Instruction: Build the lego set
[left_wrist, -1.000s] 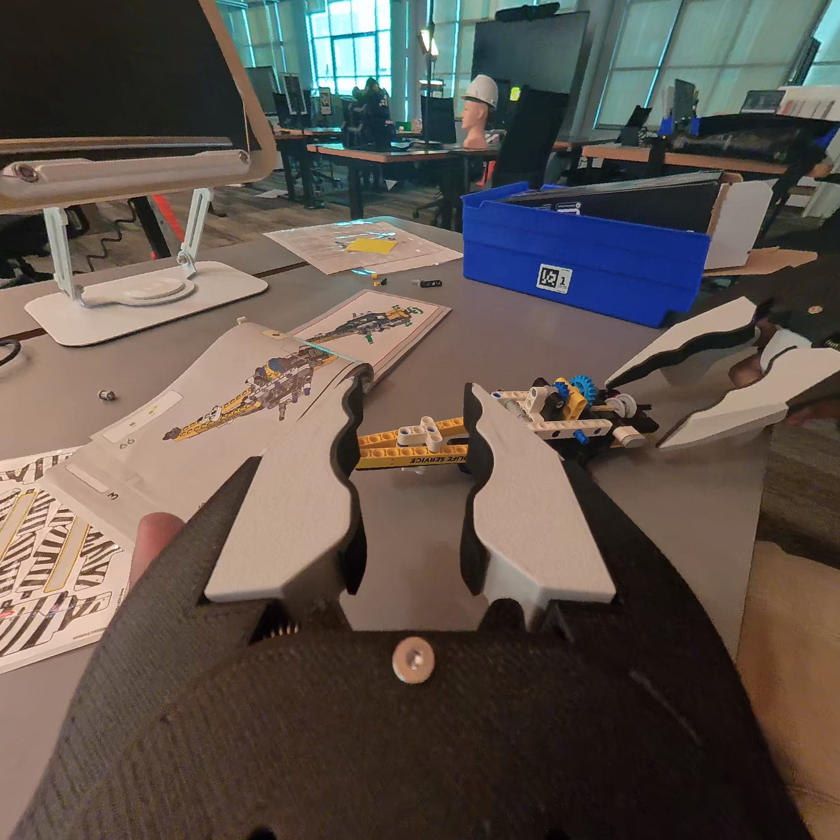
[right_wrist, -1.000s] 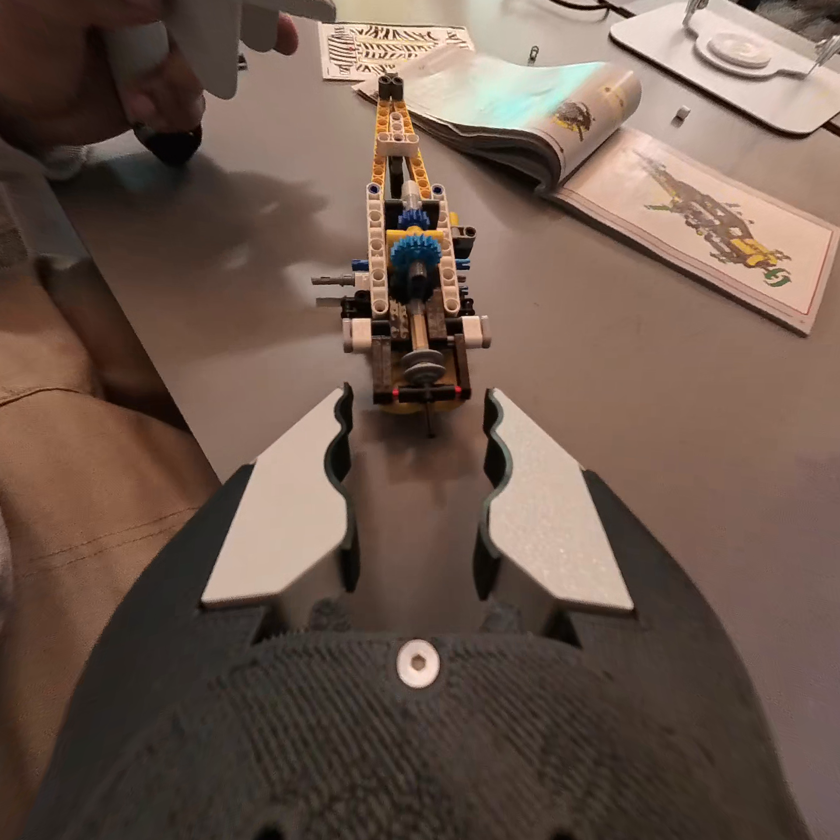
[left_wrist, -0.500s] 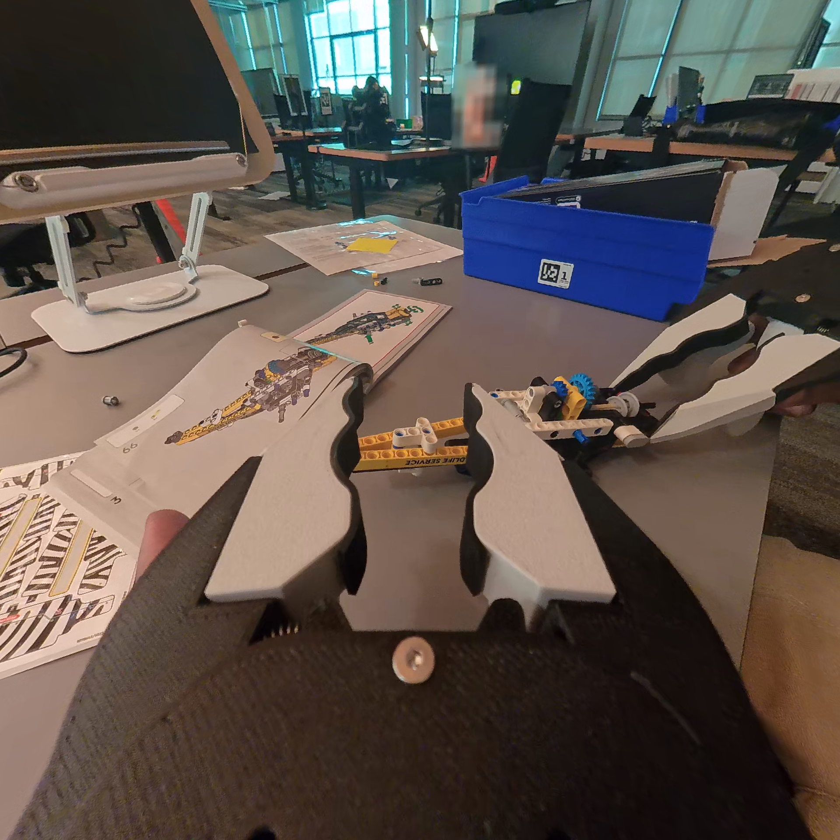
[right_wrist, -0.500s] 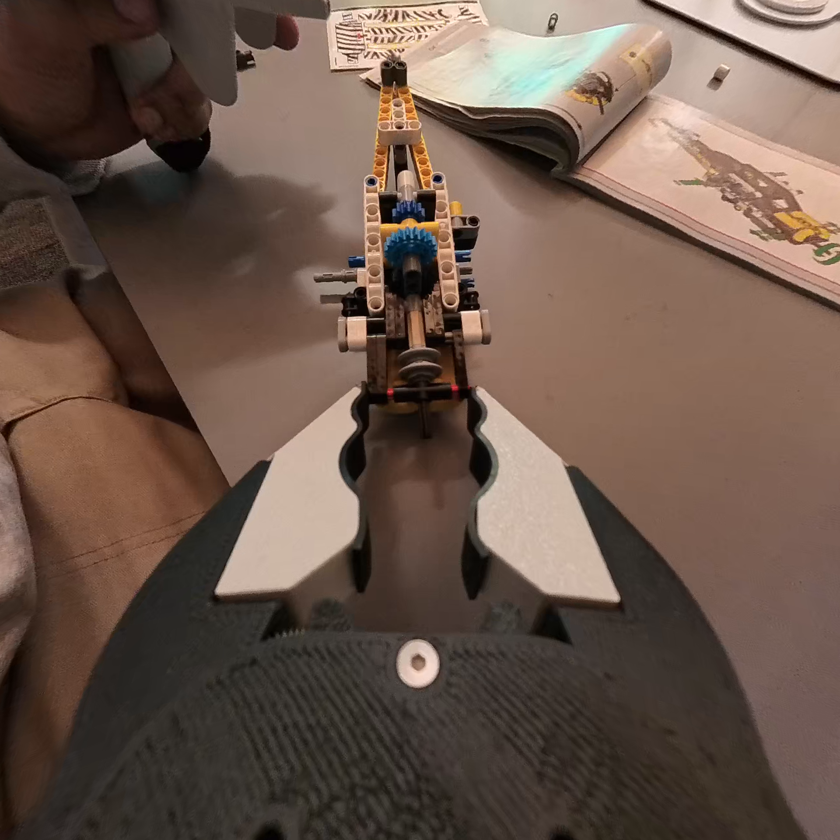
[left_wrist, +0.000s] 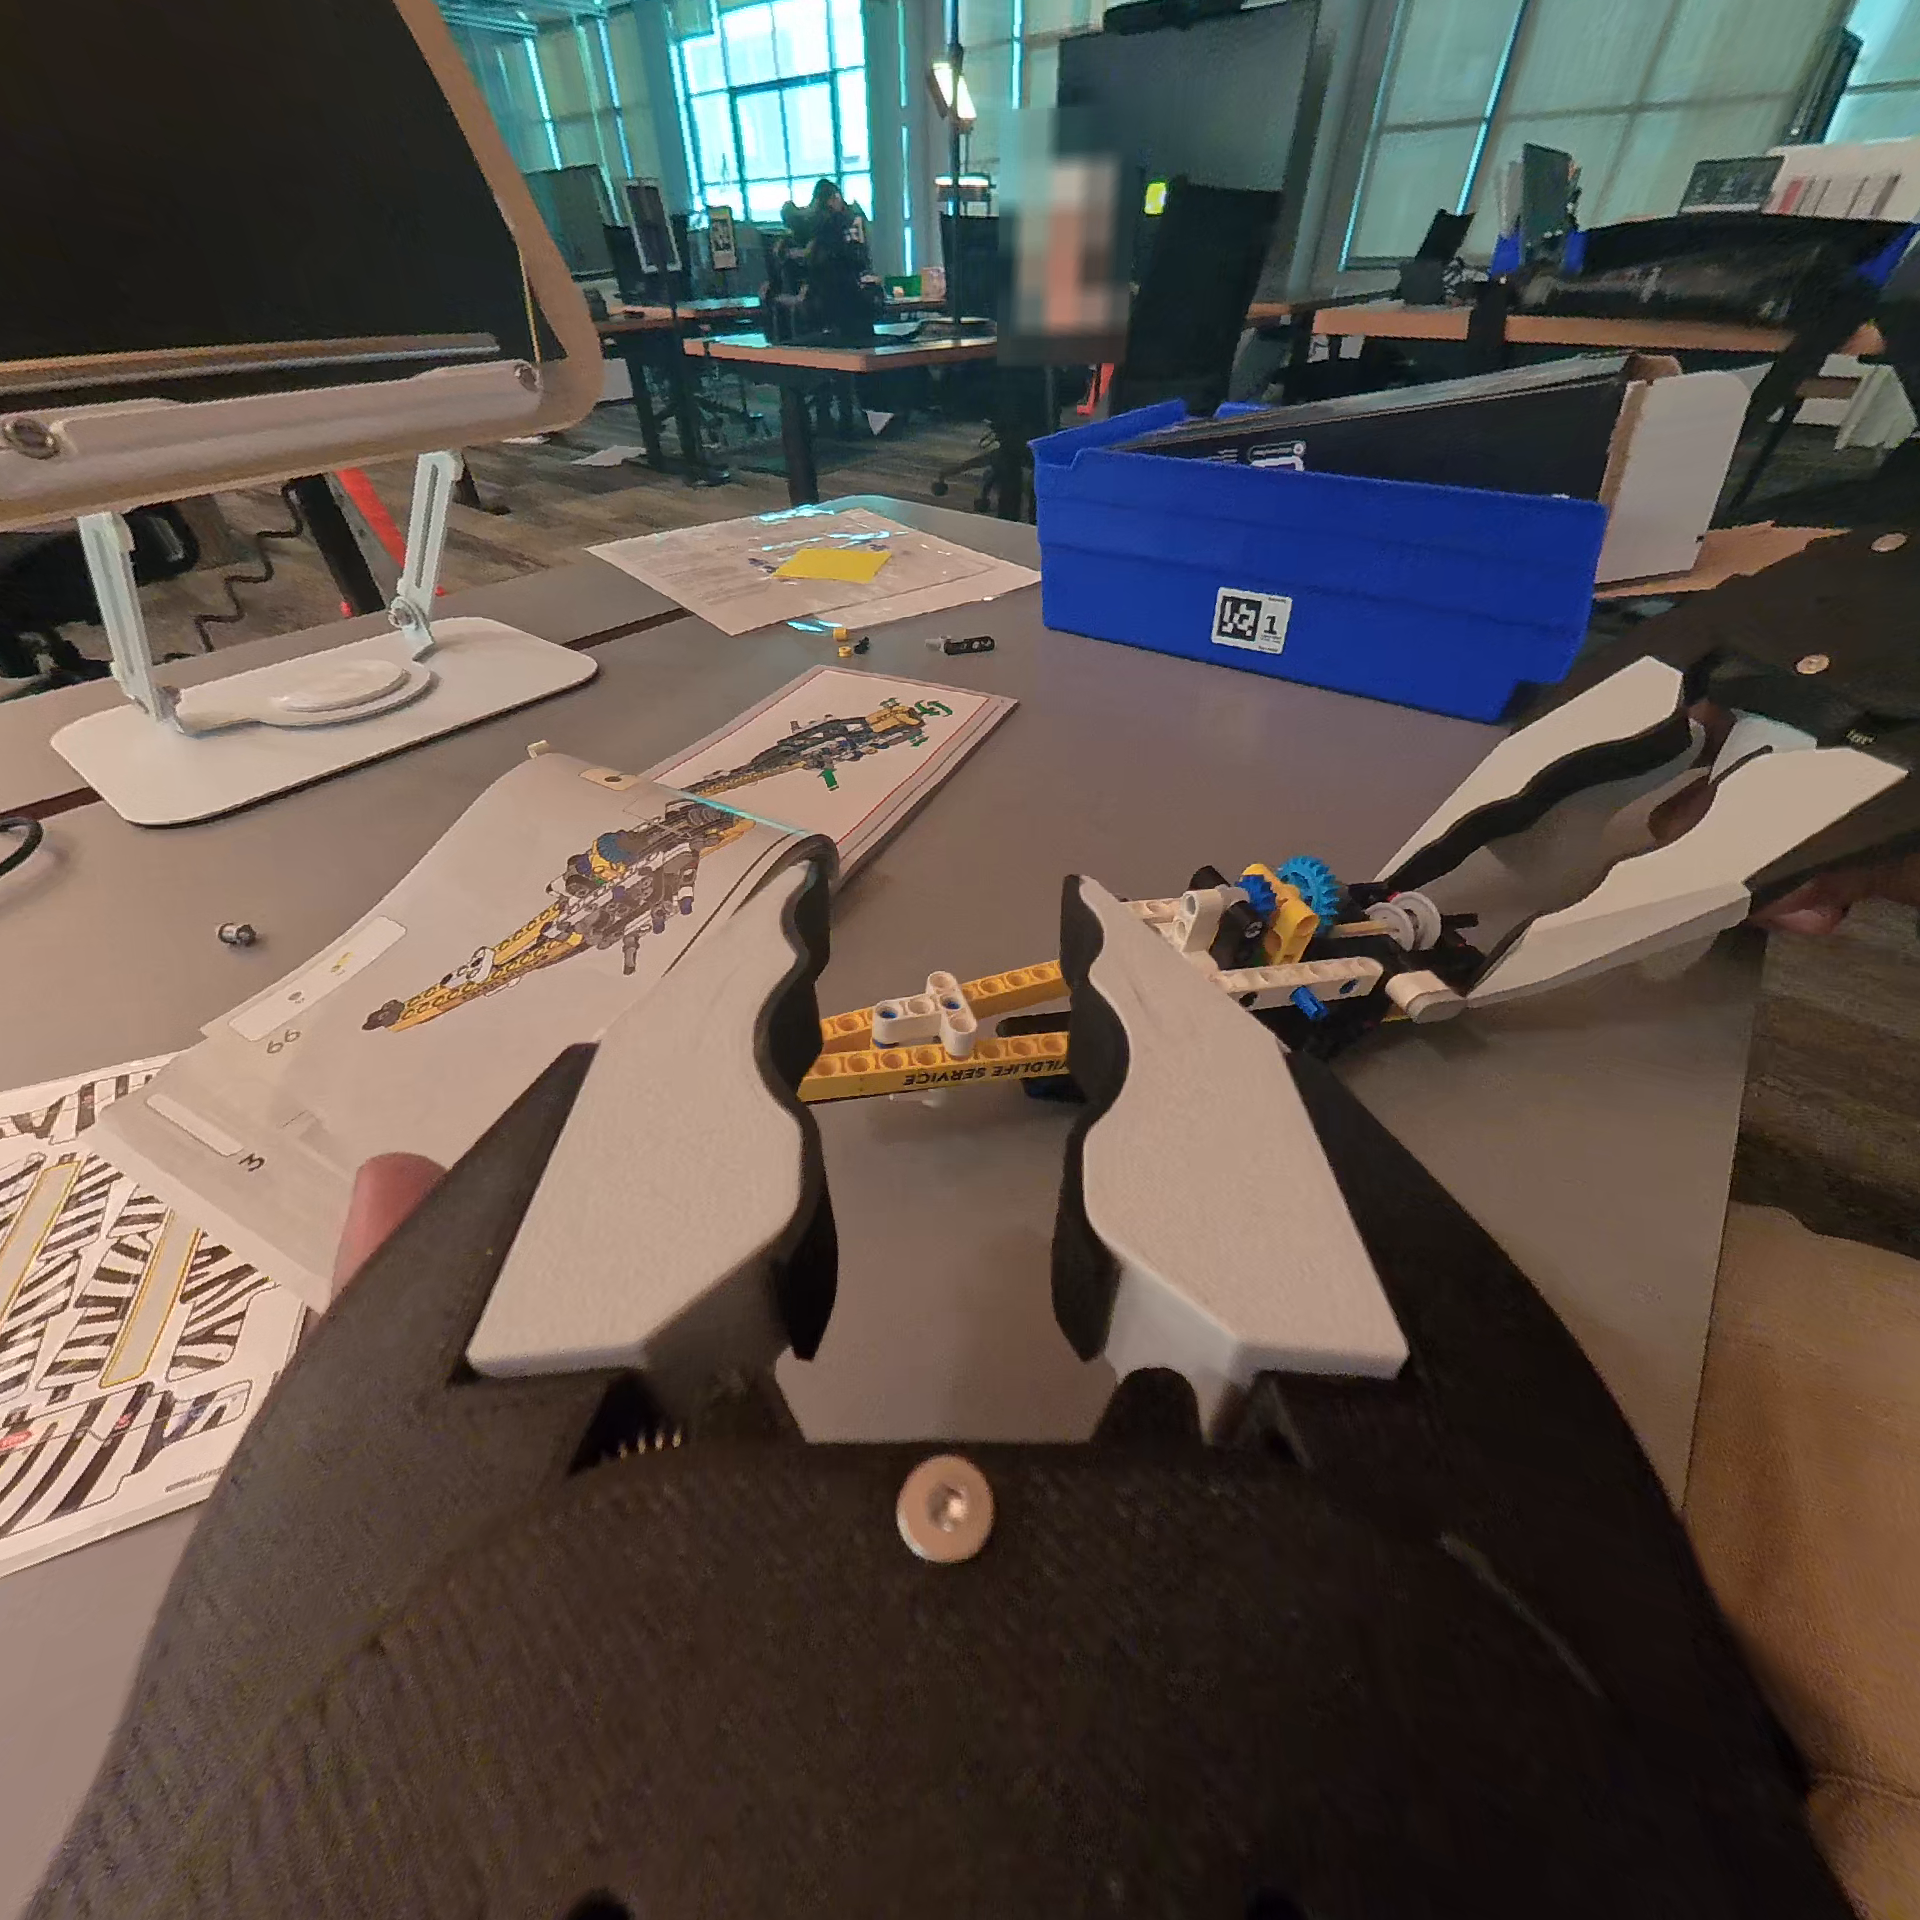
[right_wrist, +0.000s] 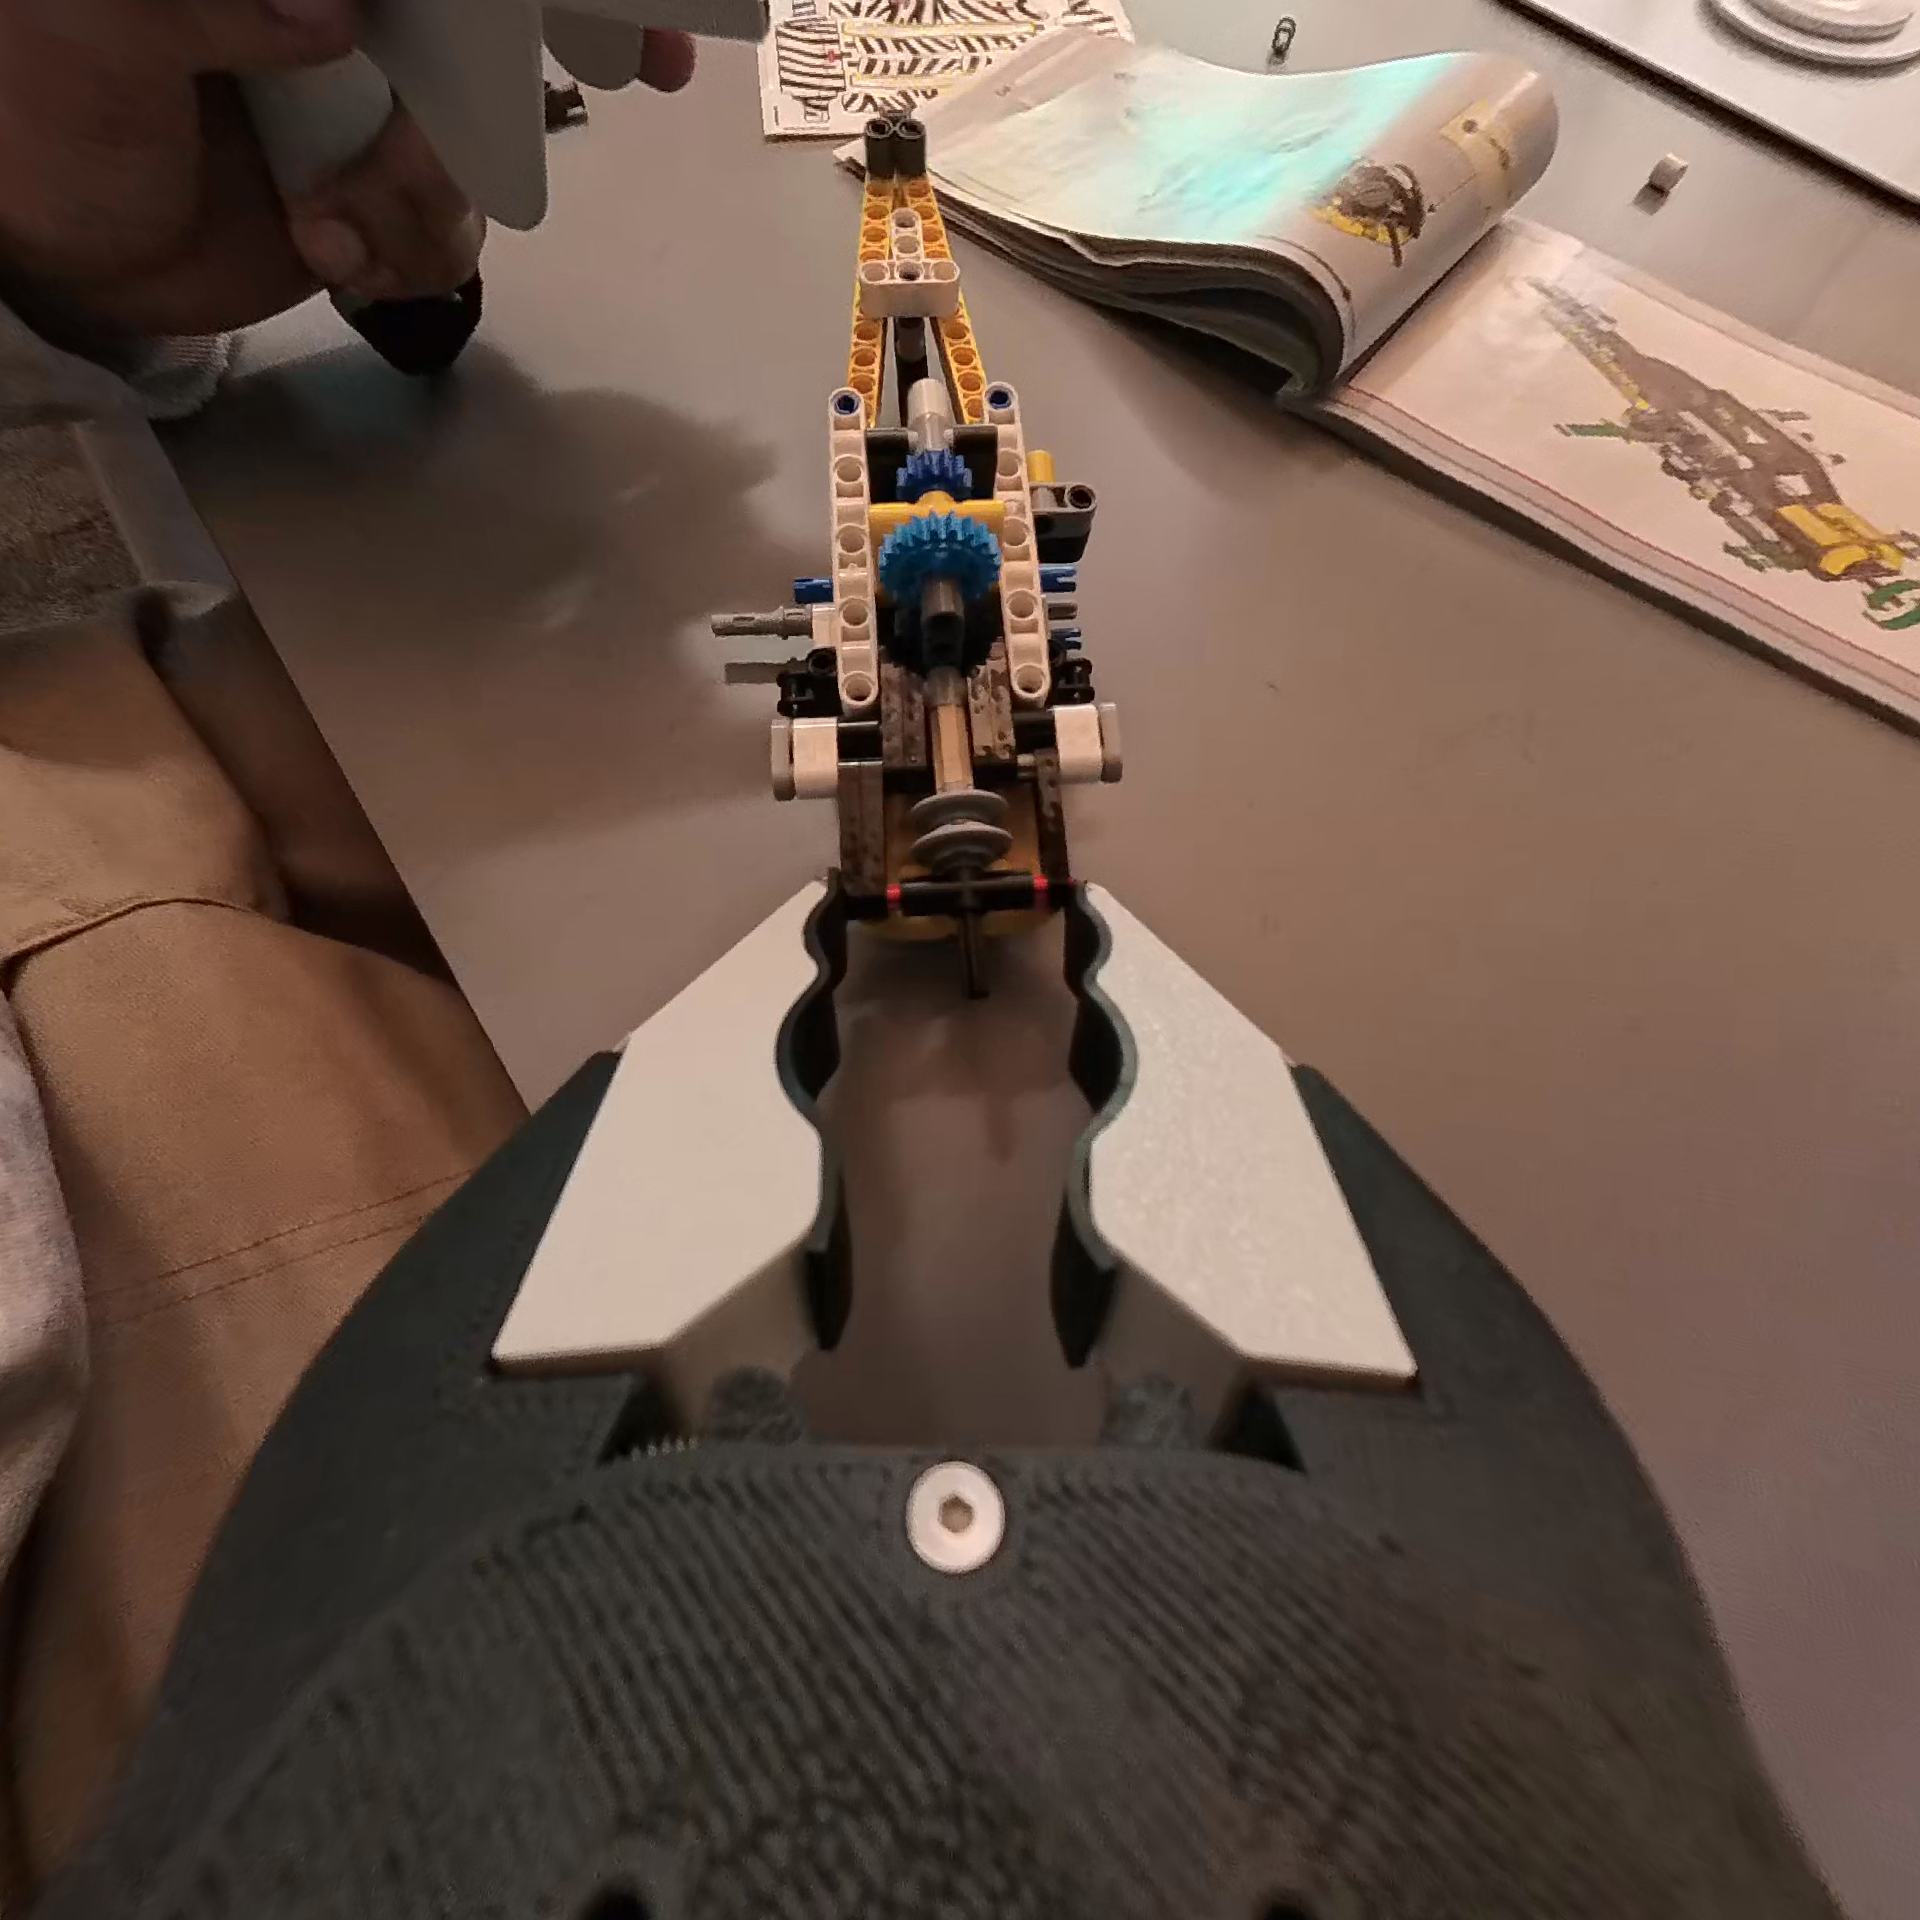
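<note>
Nearest the lens in the right wrist view, the right gripper (right_wrist: 951, 914) sat at the lower centre of the frame, its two white fingers spread around the near end of the partly built lego model (right_wrist: 940, 582). The fingertips lay against the sides of the model's dark rear crossbar, but whether they were pressing on it could not be told; the placement suggested a hold meant to steady the model from that end.

The model lay flat on the grey table (right_wrist: 1403, 935), running straight up the middle of the frame: a grey pulley, then a blue gear (right_wrist: 928, 556) between white beams, then a narrowing yellow boom.

In the left wrist view, the left gripper (left_wrist: 940, 961) filled the lower half of the frame. Its fingers stood apart with nothing between them, just short of the yellow boom, probably waiting to take it.

Beyond the model, left of centre, lay the open instruction booklet (left_wrist: 582, 904), and at the lower left edge a striped sticker sheet (left_wrist: 94, 1309). Farther up were a white tablet stand (left_wrist: 312, 696) at left and a blue parts bin (left_wrist: 1320, 561) at upper right.
</note>
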